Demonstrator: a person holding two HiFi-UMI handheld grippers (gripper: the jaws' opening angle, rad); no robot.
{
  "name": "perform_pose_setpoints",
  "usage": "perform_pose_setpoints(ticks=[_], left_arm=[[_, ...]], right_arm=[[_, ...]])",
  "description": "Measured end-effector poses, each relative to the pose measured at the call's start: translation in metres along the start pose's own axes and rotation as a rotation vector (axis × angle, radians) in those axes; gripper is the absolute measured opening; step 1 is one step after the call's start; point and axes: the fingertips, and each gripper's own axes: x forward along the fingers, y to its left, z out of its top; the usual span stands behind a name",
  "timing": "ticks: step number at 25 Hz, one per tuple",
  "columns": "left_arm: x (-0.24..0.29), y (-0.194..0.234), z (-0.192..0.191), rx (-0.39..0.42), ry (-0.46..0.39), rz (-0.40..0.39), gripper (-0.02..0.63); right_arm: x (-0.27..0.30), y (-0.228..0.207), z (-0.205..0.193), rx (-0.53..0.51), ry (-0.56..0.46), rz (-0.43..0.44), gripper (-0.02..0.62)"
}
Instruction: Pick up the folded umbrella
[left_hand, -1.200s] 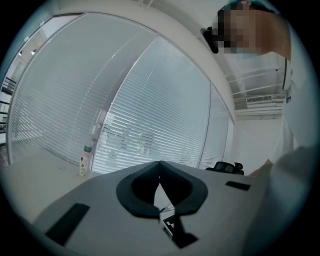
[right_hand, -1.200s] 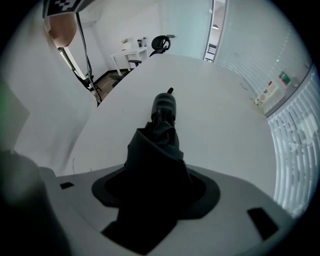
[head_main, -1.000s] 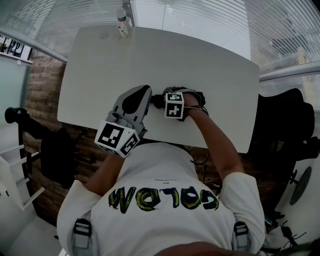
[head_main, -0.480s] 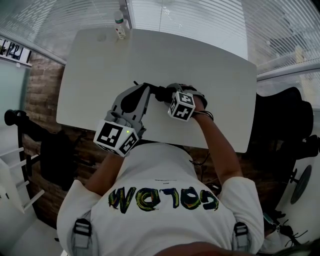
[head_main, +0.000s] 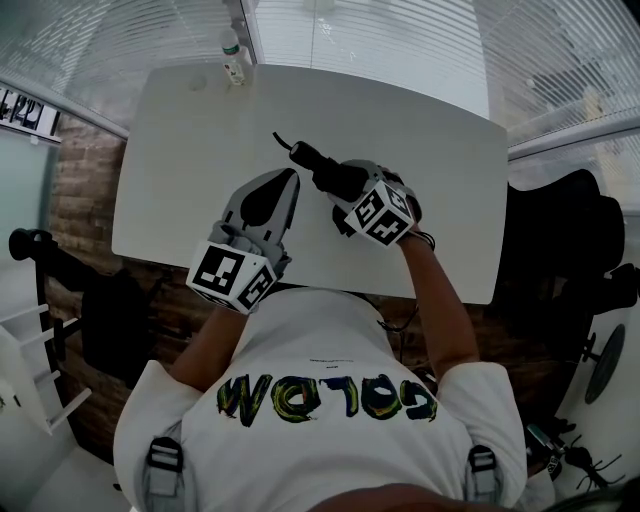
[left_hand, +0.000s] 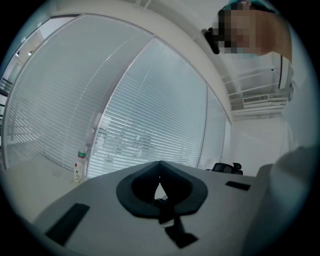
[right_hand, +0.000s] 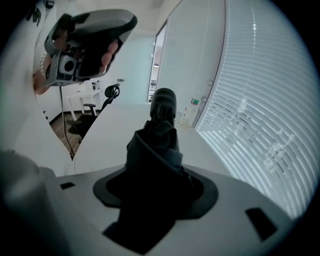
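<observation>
Near me at 7 o'clock, the left hand-held gripper (head_main: 283, 190) is clenched on nothing. The right hand-held gripper (head_main: 350, 190) grasps the folded umbrella (head_main: 318, 168), which has just swung out toward 11 o'clock and looks clear of the counter (head_main: 190, 140). Pickup's basically done.

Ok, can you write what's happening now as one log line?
right tongs: shut on umbrella | left tongs: shut, empty | umbrella: sticking out over table | bottle: far corner
</observation>
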Motion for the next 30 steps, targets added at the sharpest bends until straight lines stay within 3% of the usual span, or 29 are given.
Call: perform_pose_setpoints(ticks=[16,30], left_arm=[[0.007,0.0,0.013,0.018,-0.02,-0.021,0.011],[0.016,-0.004,0.023,0.021,-0.033,-0.036,0.011]], right_arm=[[-0.091,-0.037,0.051,0.205,-0.328,-0.208,0.236],[-0.178,-0.052,0.067,0.332,-0.588,-0.399,0.236]])
